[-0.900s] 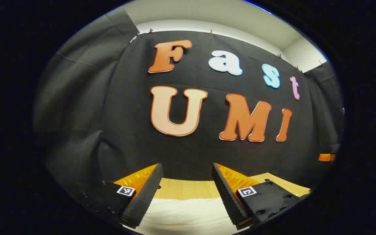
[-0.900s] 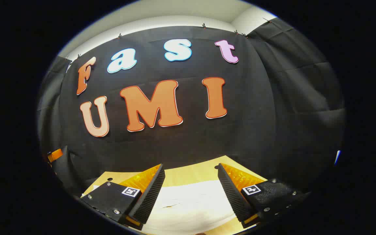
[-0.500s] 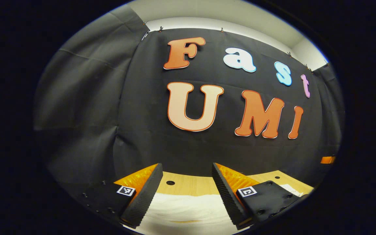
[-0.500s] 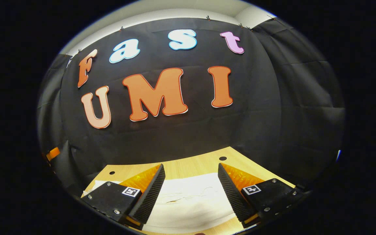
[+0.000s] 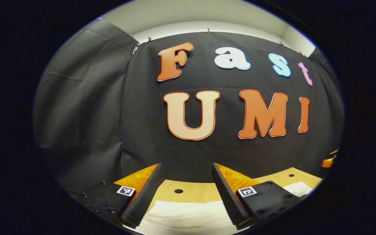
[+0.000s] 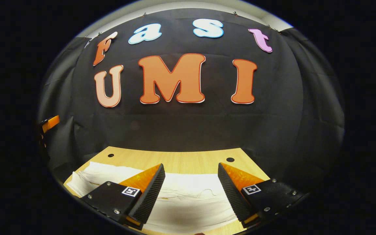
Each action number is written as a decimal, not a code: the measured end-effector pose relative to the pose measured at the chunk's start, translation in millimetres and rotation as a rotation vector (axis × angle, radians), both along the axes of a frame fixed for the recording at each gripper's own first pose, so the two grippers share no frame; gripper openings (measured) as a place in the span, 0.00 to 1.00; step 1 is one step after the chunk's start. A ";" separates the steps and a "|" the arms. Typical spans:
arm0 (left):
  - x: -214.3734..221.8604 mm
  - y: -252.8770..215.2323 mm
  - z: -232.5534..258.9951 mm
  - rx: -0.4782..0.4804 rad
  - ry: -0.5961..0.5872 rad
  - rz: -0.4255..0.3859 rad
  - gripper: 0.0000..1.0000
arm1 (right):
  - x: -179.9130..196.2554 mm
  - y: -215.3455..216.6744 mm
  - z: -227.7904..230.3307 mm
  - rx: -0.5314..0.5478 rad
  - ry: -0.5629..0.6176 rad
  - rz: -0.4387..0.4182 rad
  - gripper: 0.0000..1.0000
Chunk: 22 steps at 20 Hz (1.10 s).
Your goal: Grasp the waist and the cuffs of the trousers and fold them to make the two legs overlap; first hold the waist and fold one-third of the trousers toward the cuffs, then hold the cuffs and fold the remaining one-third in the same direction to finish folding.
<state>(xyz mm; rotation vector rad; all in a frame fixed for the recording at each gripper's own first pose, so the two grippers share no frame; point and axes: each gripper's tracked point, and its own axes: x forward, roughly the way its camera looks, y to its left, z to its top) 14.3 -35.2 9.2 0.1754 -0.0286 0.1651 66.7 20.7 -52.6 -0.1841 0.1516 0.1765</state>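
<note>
Right gripper view puts the right claw [image 6: 191, 189] nearest, its two fingers spread wide with nothing between them, hovering just above the white trousers [image 6: 188, 199]. The cloth lies directly beneath and ahead of this claw, spread flat on the wooden counter [image 6: 175, 158], and its long axis runs left to right across the view, trailing off toward the left edge, where a rumpled end lies. Left gripper view shows the left claw [image 5: 184, 192] equally wide open and empty, with the trousers [image 5: 188, 212] below and just ahead of its fingertips. Whether waist or cuffs lie under either claw cannot be told. Both claws look about equally near the cloth, so the coming move probably turns on lowering each straight down onto its own end. Farther off, bare counter with small round holes runs to the booth's black cloth wall [image 6: 175, 127].
</note>
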 end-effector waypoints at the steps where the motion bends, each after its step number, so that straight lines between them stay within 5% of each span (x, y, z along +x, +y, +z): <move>1: -0.2 -7.7 -1.4 0.001 0.005 -0.005 1.00 | 3.3 -2.0 -2.3 0.011 0.014 0.004 0.98; 2: 1.1 -12.5 -6.5 0.002 0.015 -0.010 0.94 | 9.6 -7.3 -4.9 0.029 0.031 -0.003 0.99; 10: 39.0 -23.0 -27.8 0.009 0.071 -0.097 0.99 | 3.5 -40.5 -51.1 0.354 0.238 -0.136 0.98; 16: 51.2 1.3 -39.6 -0.015 0.094 -0.094 1.00 | -20.6 -83.1 -129.4 0.666 0.495 -0.352 0.98; 22: 49.9 33.8 -50.8 -0.006 0.126 -0.044 1.00 | -42.6 -141.8 -204.7 0.662 0.638 -0.559 0.98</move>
